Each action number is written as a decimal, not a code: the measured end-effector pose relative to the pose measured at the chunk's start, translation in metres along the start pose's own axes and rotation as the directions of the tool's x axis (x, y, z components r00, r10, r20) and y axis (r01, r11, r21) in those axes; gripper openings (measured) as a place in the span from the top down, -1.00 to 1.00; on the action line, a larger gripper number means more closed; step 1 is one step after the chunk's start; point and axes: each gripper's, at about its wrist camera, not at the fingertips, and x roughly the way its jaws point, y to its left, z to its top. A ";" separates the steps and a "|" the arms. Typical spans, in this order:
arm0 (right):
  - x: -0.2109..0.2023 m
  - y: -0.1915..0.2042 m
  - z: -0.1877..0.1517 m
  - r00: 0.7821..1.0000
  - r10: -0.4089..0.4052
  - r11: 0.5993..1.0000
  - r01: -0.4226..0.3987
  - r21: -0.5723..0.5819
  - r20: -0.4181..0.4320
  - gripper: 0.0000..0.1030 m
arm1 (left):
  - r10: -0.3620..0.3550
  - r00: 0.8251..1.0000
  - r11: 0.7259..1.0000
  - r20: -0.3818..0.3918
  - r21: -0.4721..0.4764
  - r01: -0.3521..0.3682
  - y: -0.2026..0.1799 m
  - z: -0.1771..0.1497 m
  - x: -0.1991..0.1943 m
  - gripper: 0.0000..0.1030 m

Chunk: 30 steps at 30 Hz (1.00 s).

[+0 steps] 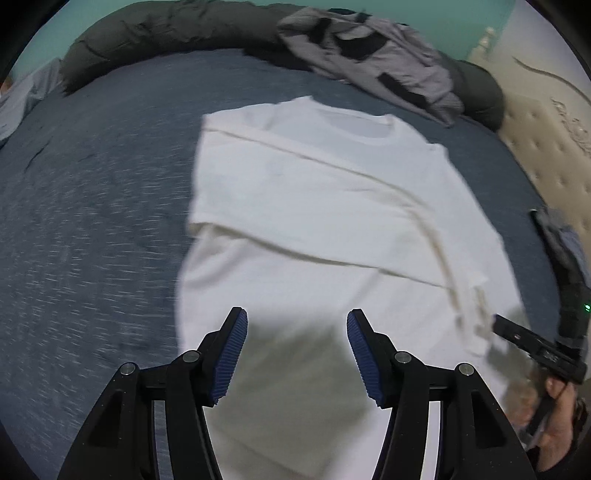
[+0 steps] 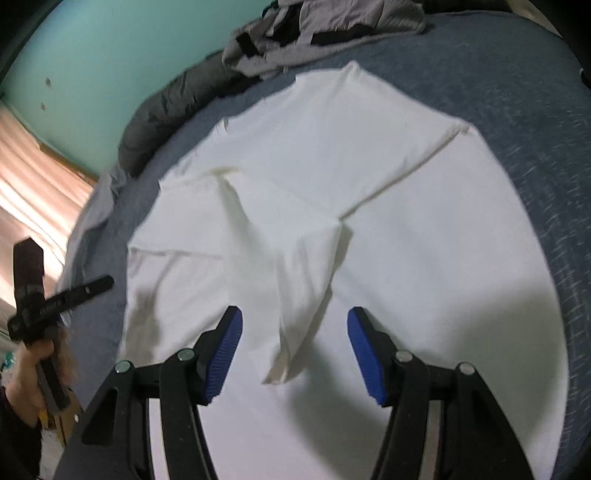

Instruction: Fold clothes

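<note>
A white T-shirt (image 1: 332, 206) lies flat on the blue bed cover (image 1: 92, 221), both sleeves folded in across its body. My left gripper (image 1: 296, 314) hovers open over the shirt's near part with nothing between its blue pads. In the right wrist view the shirt (image 2: 406, 229) fills the middle, and a folded-in sleeve (image 2: 306, 295) points toward the camera. My right gripper (image 2: 294, 314) is open above that sleeve's tip, the pads apart from the cloth. Each view shows the other gripper in a hand at the shirt's edge: the right gripper (image 1: 509, 328) and the left gripper (image 2: 88, 290).
A crumpled grey and black garment (image 1: 369, 55) lies beyond the collar, on a dark rolled duvet (image 1: 166, 33) along the bed's far edge. A beige tufted mattress edge (image 1: 546, 140) shows at right. A pink curtain (image 2: 29, 177) and a teal wall lie past the bed.
</note>
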 end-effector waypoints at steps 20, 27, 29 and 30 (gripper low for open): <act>-0.019 -0.010 0.002 0.996 0.070 0.997 -0.072 0.021 0.054 0.93 | 0.127 0.992 0.992 -0.004 -0.002 -0.127 0.045 0.035 0.035 -0.17; -0.061 -0.032 0.005 0.987 0.059 0.993 -0.074 0.092 0.150 0.94 | 0.148 0.989 0.989 -0.010 0.000 -0.148 0.047 0.034 0.031 -0.17; -0.067 -0.047 0.006 0.985 0.029 0.991 -0.050 0.123 0.168 0.94 | 0.156 0.988 0.988 -0.011 0.007 -0.156 0.047 0.034 0.030 -0.17; -0.068 -0.053 0.006 0.985 0.020 0.989 -0.045 0.141 0.171 0.94 | 0.160 0.987 0.987 -0.012 0.010 -0.160 0.047 0.034 0.029 -0.17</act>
